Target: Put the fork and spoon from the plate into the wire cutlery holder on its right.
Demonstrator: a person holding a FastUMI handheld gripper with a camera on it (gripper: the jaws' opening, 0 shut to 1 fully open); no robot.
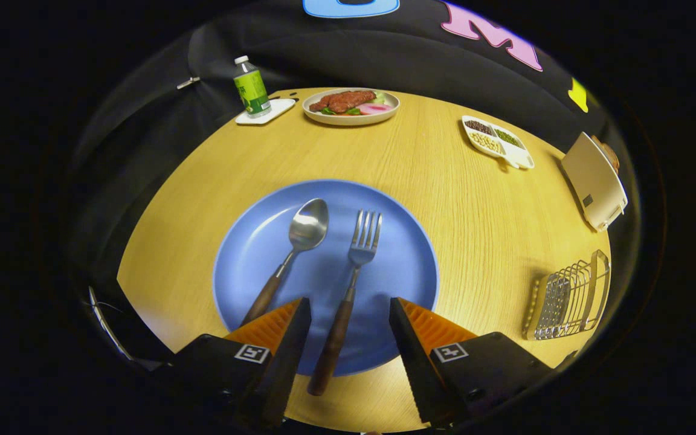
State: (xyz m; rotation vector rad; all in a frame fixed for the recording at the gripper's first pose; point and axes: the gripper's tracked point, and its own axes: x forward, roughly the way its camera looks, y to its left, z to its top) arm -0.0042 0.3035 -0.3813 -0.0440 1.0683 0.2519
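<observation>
Hovering low over the blue plate (pixel 263 241) with the tool (pixel 349 314) spread wide and gripping nothing, the wooden handle of the fork (pixel 348 290) lying between the two fingers (pixel 290 329) and closer to the left one, apparently lining up for a pinch on the handle, where the grip looks surest. Lying just beside it on the same plate, the spoon (pixel 290 254), bowl up and pointing away, its handle running down toward the left finger and possibly close enough to get nudged. Waiting well to the right of the plate near the table's edge, the wire cutlery holder (pixel 568 299), seemingly tipped or lying low, with neither utensil in it yet. Resting on a light wood-grain table (pixel 475 211), brightly lit at the middle. Sitting along the far side, a green-labelled bottle (pixel 251 87) on a white coaster (pixel 266 113), a dish of meat and greens (pixel 351 106), a divided tray of beans (pixel 496 140) and a cream appliance (pixel 594 181). Closing off the booth beyond, dark cloth (pixel 354 54).
</observation>
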